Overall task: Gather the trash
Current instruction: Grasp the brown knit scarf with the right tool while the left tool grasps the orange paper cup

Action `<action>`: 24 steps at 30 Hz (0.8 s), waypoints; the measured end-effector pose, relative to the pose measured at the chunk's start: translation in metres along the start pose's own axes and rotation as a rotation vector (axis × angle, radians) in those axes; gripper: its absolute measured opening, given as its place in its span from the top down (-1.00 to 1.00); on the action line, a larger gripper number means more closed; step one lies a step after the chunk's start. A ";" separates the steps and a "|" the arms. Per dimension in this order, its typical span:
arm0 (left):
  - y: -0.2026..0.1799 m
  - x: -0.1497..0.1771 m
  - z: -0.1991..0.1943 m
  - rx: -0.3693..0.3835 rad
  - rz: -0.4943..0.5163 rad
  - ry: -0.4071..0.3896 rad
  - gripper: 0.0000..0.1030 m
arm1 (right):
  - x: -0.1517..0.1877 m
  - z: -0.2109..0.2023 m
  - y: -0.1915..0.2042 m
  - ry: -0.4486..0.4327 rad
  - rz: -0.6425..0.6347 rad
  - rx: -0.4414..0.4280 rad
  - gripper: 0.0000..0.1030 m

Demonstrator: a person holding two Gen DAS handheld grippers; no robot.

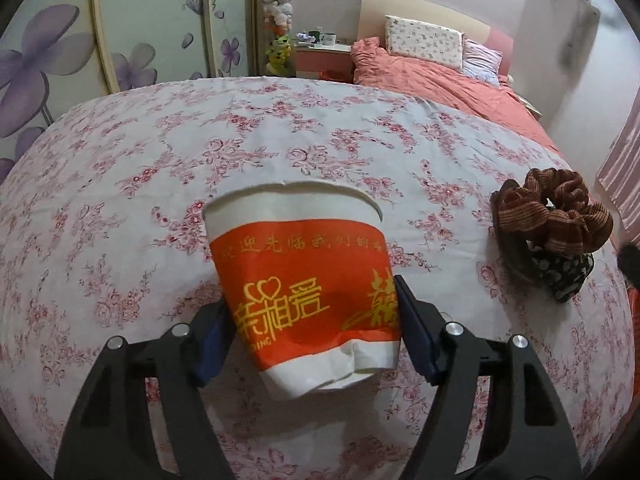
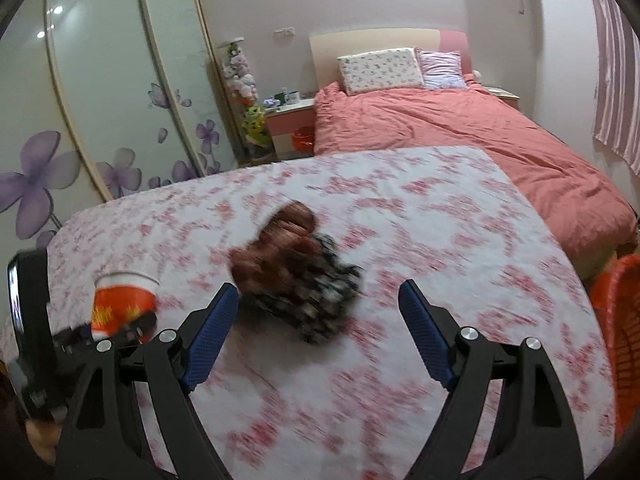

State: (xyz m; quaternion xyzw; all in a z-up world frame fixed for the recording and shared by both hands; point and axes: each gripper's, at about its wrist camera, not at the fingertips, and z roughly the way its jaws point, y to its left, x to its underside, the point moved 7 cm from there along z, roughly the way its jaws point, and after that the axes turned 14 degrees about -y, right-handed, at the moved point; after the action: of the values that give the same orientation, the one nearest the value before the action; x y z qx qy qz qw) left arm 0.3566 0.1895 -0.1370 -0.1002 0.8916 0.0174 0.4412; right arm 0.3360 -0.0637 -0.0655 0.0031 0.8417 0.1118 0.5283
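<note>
Cup (image 1: 304, 280): paper, dented near base; sits between left gripper (image 1: 314, 324) pads, at 6 o'clock on floral cloth (image 1: 120, 184).
Handling: likely light, crushable; hold mid-wall, gently.
Left jaws: pinching cup's sides.
Right gripper (image 2: 318, 330): jaws spread, empty.
Scrunchies (image 1: 554, 232): 3 o'clock of cup.
Basket (image 2: 620, 340): orange, 3 o'clock edge.

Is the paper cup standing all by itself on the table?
No, the left gripper has its jaws squeezed on the dented paper cup.
</note>
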 end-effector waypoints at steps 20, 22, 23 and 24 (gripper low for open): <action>-0.002 0.002 0.001 -0.025 0.030 0.012 -0.37 | -0.008 0.012 0.000 0.008 0.004 0.023 0.72; -0.002 0.002 0.001 -0.026 0.030 0.013 -0.37 | -0.013 0.001 -0.009 -0.014 0.019 0.025 0.73; -0.002 0.002 0.001 -0.026 0.031 0.013 -0.37 | -0.015 -0.004 -0.013 -0.024 0.025 0.027 0.73; -0.002 0.002 0.001 -0.027 0.032 0.013 -0.37 | -0.017 -0.010 -0.018 -0.034 0.034 0.030 0.73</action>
State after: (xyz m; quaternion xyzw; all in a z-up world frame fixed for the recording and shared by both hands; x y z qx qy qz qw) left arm 0.3568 0.1876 -0.1394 -0.0921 0.8957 0.0357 0.4336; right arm 0.3370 -0.0848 -0.0495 0.0272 0.8340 0.1079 0.5404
